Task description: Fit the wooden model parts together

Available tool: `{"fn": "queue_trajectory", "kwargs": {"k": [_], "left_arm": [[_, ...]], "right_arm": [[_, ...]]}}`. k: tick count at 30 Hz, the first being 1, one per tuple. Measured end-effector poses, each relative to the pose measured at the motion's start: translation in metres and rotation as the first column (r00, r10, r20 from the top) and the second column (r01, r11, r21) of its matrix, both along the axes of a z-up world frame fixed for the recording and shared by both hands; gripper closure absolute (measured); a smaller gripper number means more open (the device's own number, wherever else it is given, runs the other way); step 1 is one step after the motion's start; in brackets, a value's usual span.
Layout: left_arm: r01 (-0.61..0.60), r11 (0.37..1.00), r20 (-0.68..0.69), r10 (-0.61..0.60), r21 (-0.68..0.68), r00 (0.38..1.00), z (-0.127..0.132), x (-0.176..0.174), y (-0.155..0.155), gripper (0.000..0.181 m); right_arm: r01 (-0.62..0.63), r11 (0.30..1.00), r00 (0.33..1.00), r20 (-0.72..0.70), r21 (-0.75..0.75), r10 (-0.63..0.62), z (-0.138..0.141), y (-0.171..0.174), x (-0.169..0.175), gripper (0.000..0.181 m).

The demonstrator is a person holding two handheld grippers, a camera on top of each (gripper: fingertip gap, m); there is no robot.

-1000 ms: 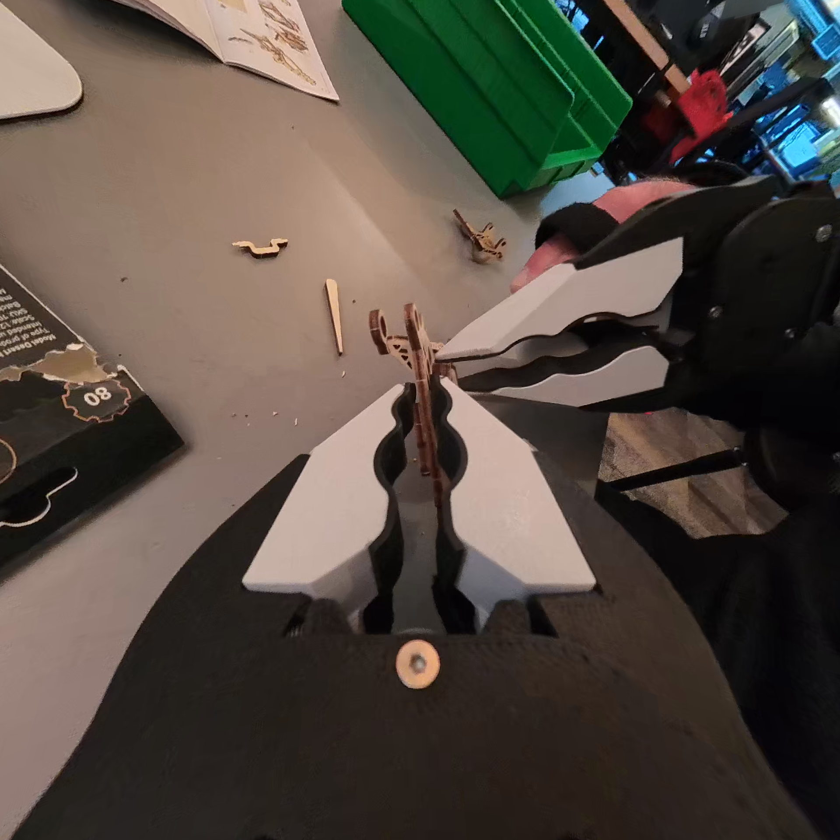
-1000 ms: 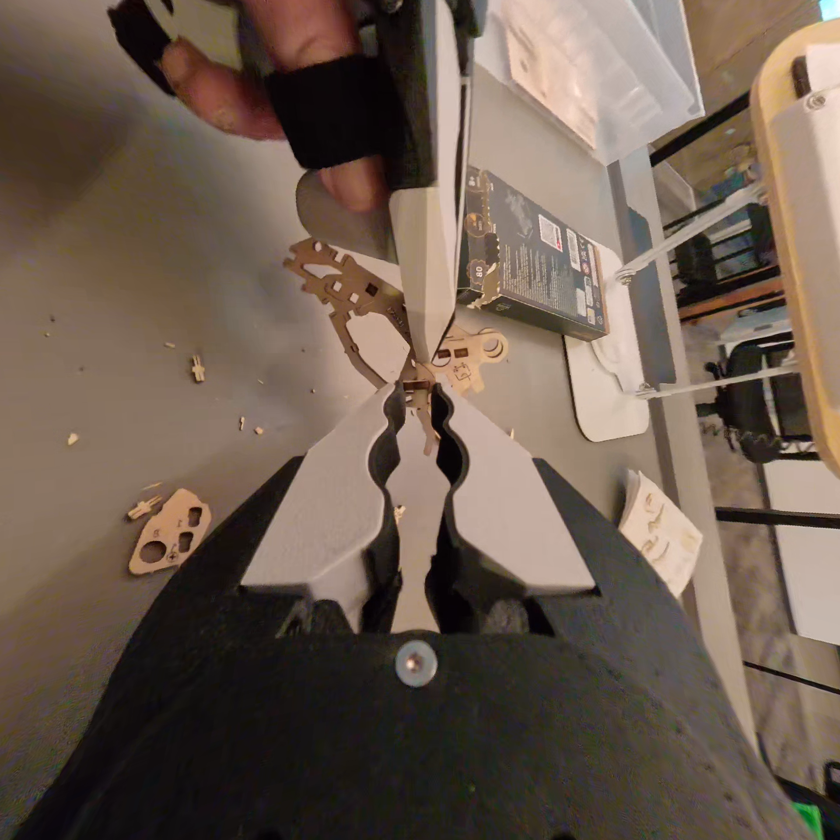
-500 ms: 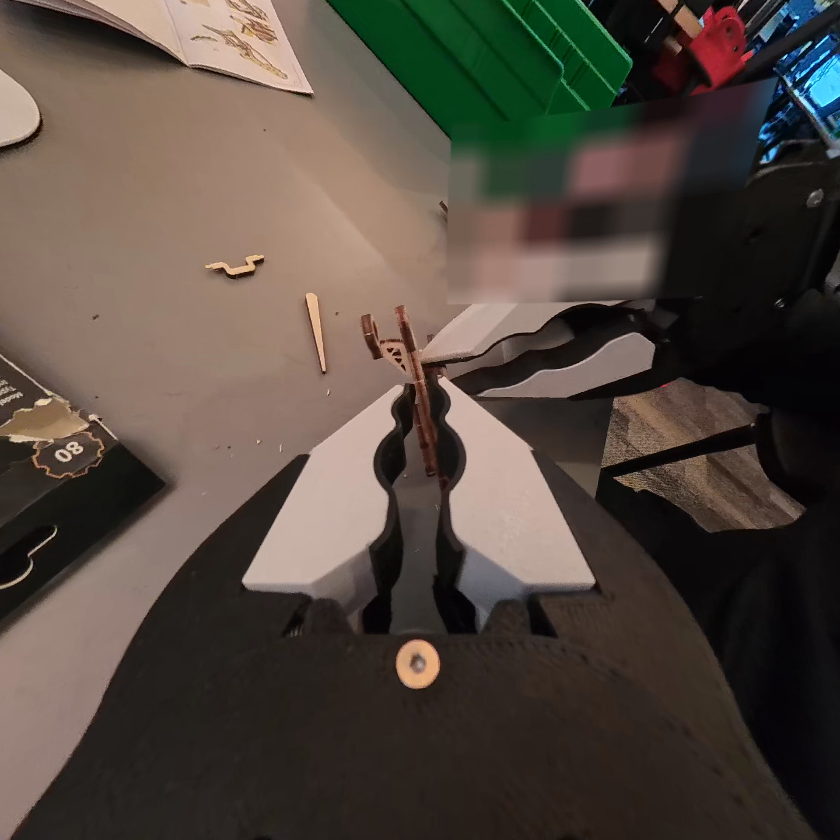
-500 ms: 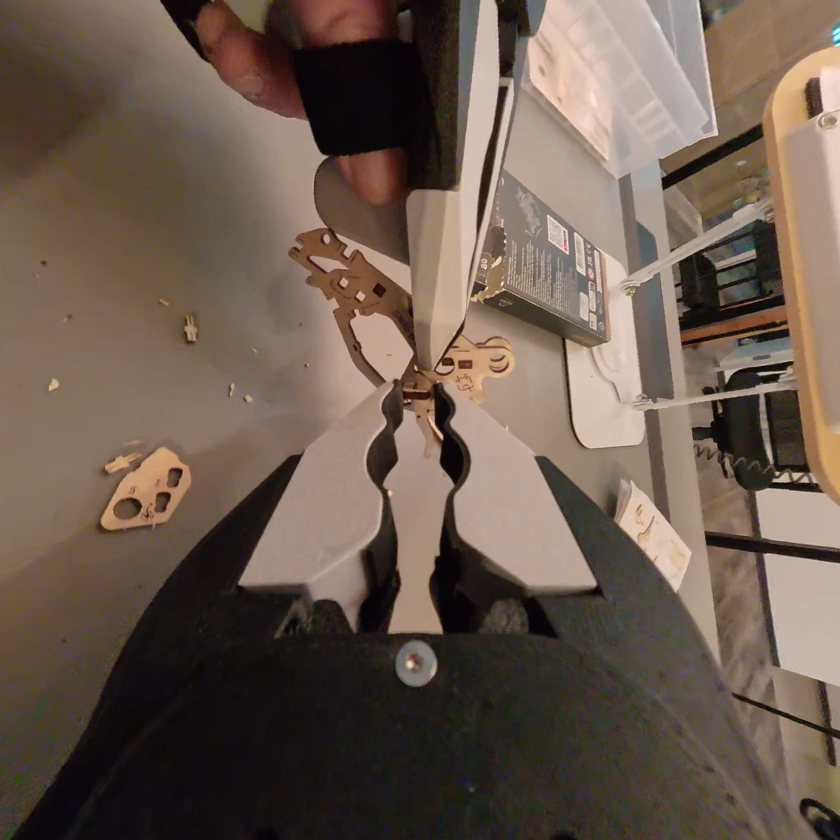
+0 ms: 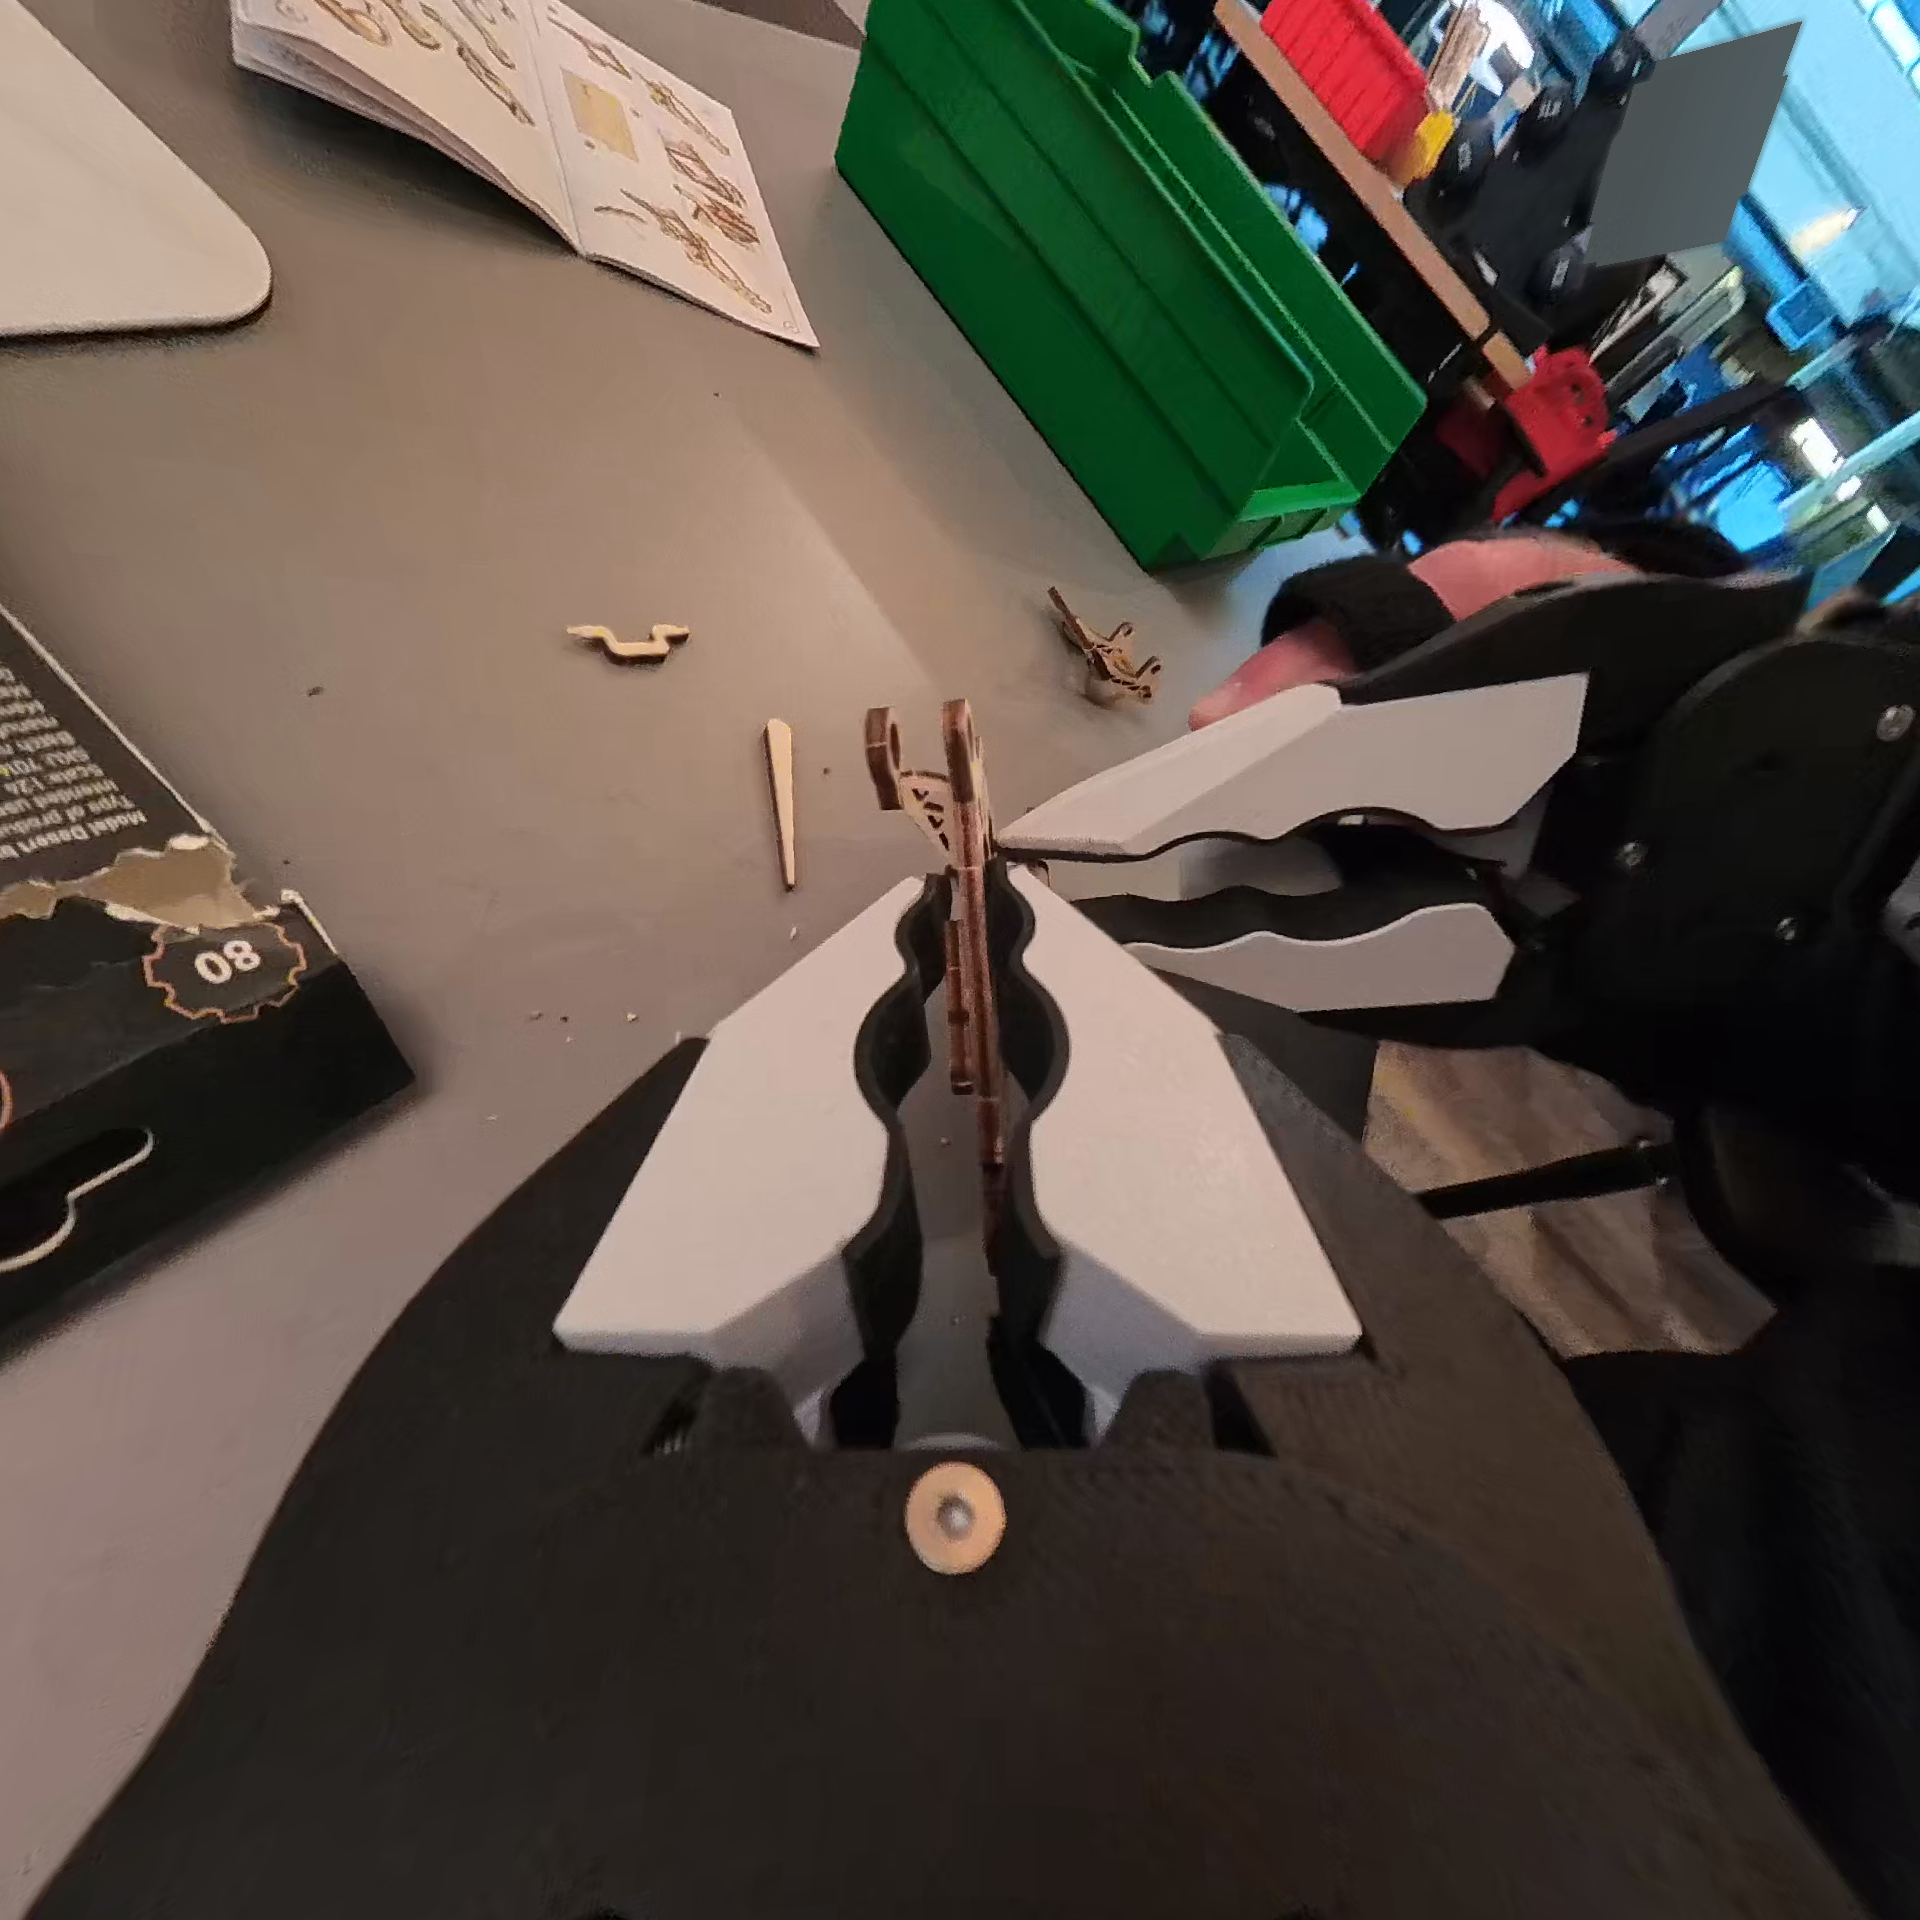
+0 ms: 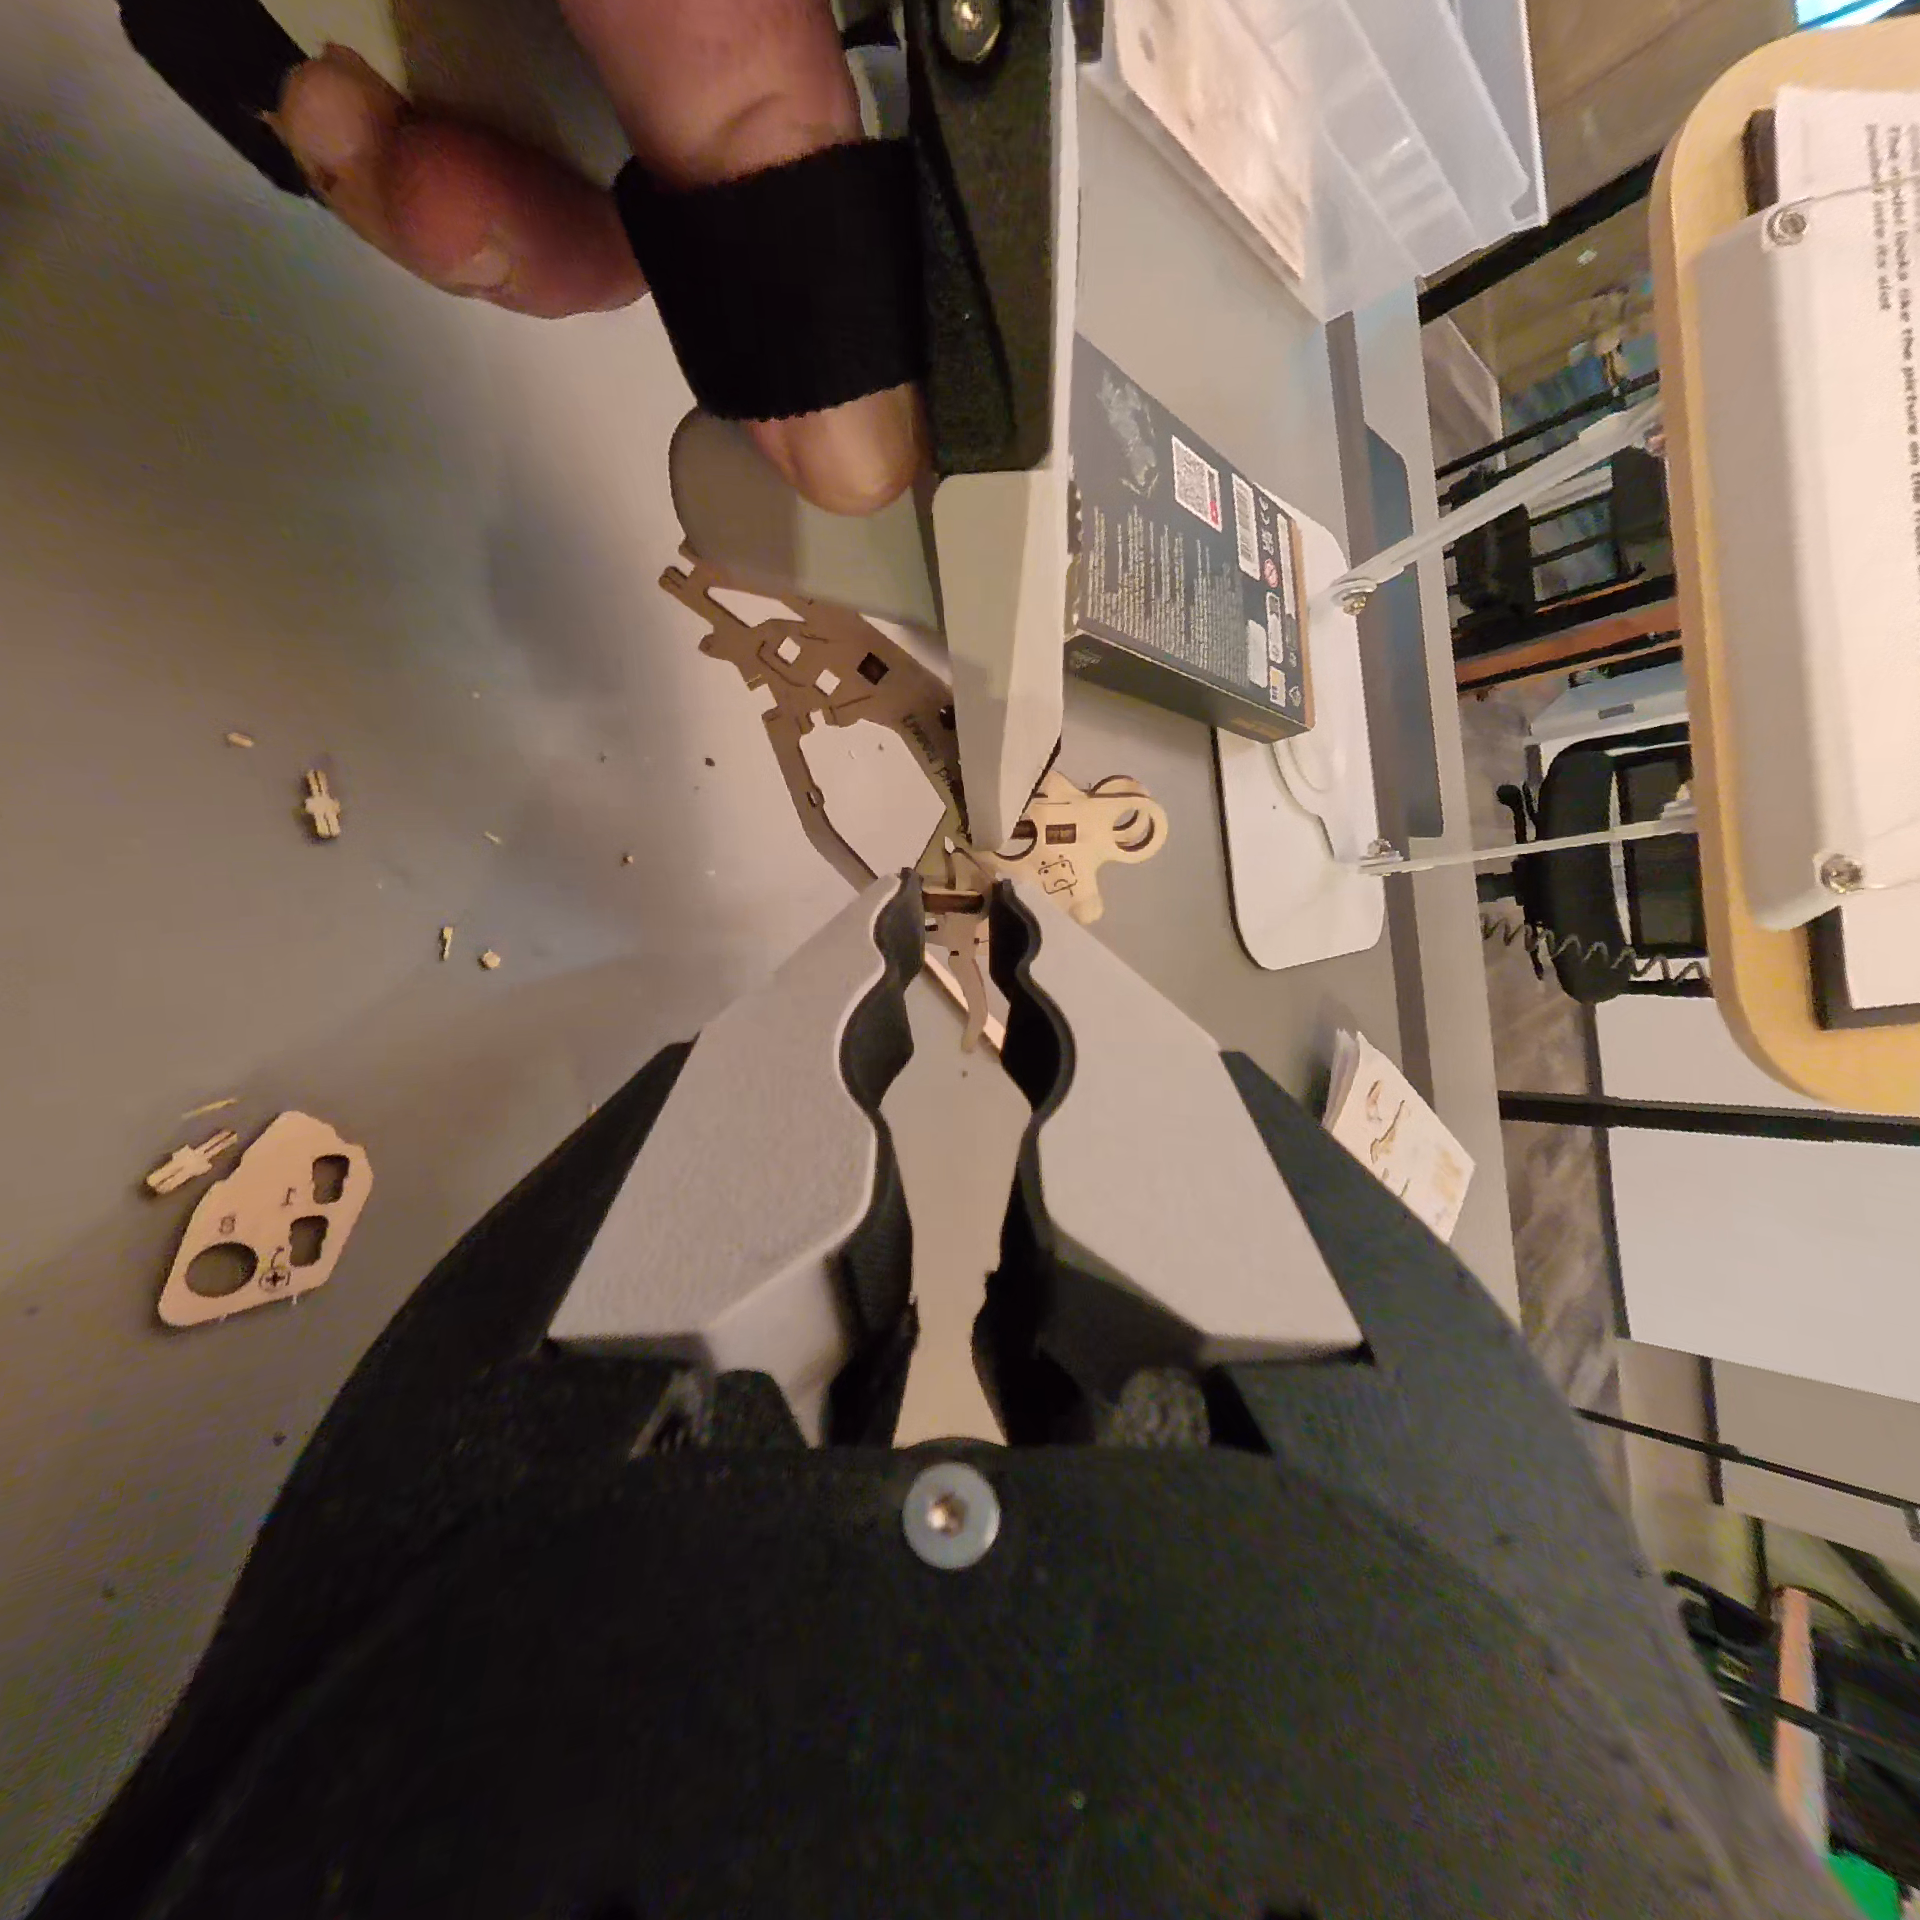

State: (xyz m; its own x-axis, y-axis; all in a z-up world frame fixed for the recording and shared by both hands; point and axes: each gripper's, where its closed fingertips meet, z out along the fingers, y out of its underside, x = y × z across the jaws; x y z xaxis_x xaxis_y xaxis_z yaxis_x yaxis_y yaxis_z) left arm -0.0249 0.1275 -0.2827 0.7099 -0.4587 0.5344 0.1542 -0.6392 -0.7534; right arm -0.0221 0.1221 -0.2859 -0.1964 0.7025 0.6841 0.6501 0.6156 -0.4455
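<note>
Wood assembly: flat laser-cut model frame [image 5: 964,935] stands edge-on, clamped between the grey fingers of the left tool [image 5: 961,883]; in the right wrist view the same frame [image 6: 831,686] spreads out flat behind that tool [image 6: 997,810].
Right tool: its tips [image 6: 951,894] are pinched together on a small wooden piece [image 6: 961,940] that meets the frame where the two tools come together; in the left wrist view this tool [image 5: 1013,842] comes in from the right side, tips touching the frame.
Hand: fingers with a black strap [image 6: 769,301] hold the left tool's body.
Tabletop: grey surface [image 5: 416,520] with loose parts well apart from the tools, namely a wavy strip [image 5: 629,642], a thin tapered sliver [image 5: 781,800], a small built cluster [image 5: 1107,649], a holed plate [image 6: 265,1221] and a cross-shaped peg [image 6: 322,802].
Surroundings: torn black box [image 5: 156,1018], open instruction booklet [image 5: 540,135], green bins [image 5: 1101,270].
</note>
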Motion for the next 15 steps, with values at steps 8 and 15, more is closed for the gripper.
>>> {"fn": "queue_trajectory", "kwargs": {"k": [8,15], "left_arm": [[-0.003,0.999,-0.048,0.005,0.038,0.999,0.003,-0.001,0.001,0.175],[0.019,0.997,-0.117,-0.011,0.072,0.993,0.001,-0.001,0.003,0.176]], "right_arm": [[-0.02,0.952,0.998,-0.059,-0.306,0.003,0.004,-0.001,0.001,0.172],[0.002,0.882,0.996,-0.076,-0.472,-0.043,0.003,0.003,0.001,0.171]]}}
